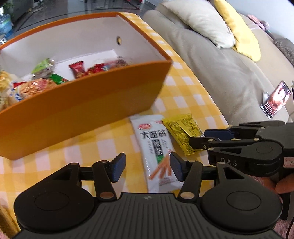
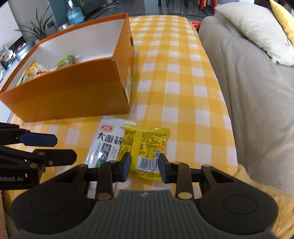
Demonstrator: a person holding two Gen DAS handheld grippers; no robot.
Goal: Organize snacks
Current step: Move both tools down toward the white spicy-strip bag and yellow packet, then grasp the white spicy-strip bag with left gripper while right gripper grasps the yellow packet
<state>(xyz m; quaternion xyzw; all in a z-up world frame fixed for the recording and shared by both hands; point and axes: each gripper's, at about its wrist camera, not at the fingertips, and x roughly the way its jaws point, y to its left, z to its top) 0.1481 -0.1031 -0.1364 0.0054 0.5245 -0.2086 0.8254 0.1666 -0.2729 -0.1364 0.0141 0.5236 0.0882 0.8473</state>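
Note:
An orange box [image 1: 82,108] with a white inside holds several snack packets [image 1: 46,77]; it also shows in the right wrist view [image 2: 73,92]. On the yellow checked cloth in front of it lie a white snack packet [image 1: 156,145] and a yellow packet [image 1: 183,134] that partly overlaps it. My left gripper [image 1: 147,167] is open and empty, just above the near end of the white packet. My right gripper [image 2: 144,165] is open, its fingers either side of the near end of the yellow packet [image 2: 147,147], beside the white packet [image 2: 108,141]. It also shows in the left wrist view [image 1: 200,137].
A grey sofa [image 2: 248,92] with a cream pillow [image 2: 257,27] and a yellow cushion [image 1: 238,27] runs along the table's right side. A phone [image 1: 277,97] lies on the sofa. A water bottle [image 2: 74,13] and a plant [image 2: 38,29] stand beyond the box.

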